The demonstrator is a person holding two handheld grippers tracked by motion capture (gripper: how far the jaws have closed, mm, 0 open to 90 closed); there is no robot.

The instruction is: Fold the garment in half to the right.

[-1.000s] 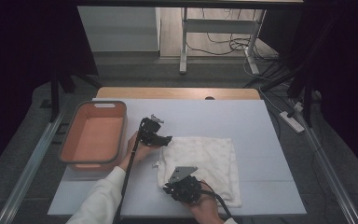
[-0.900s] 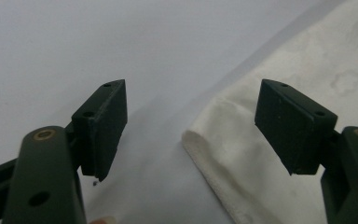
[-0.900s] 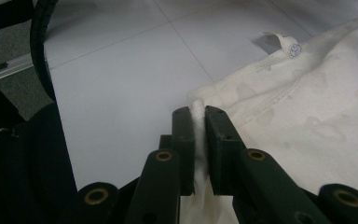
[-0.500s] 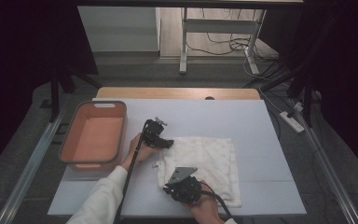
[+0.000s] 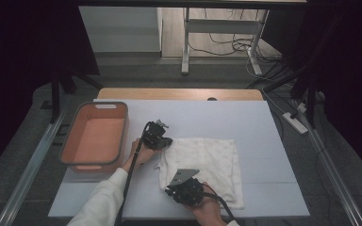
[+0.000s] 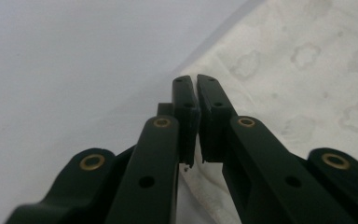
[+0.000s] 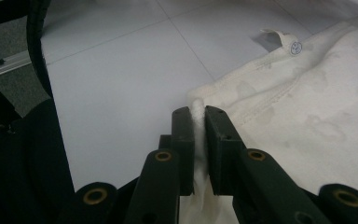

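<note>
Big picture first: a pale surface (image 5: 245, 117) is seen from above, with a white towel (image 5: 207, 160) spread flat on its near half, a bit right of centre. An orange tub (image 5: 104, 104) is parked at the left edge, well apart from the towel, and nothing can be made out inside it.

Not much is changed from 1 second ago. The left hand-held gripper (image 5: 165, 141) has been nudged a touch closer in at the towel's far-left corner, and the right hand-held gripper (image 5: 172, 189) has been kept where it was, at the near-left corner. So the 2 corners of the left edge are now covered. That probably means the grabbing step is about wrapped up and a lift or fold across to the right is what's set up next.

In the right gripper view the jaws are clenched on the towel's hem, and a ridge of cloth is seen squeezed between them (image 7: 196, 112). In the left gripper view the jaws are drawn almost together right over the towel's edge (image 6: 196, 86). Whether any cloth is actually pinched there can't be told.

Nothing is found in the way on the surface itself. The smallest thing is a little hanging loop (image 7: 279, 39) sticking out from the left hem between the 2 corners, which could get tucked under in a fold.
</note>
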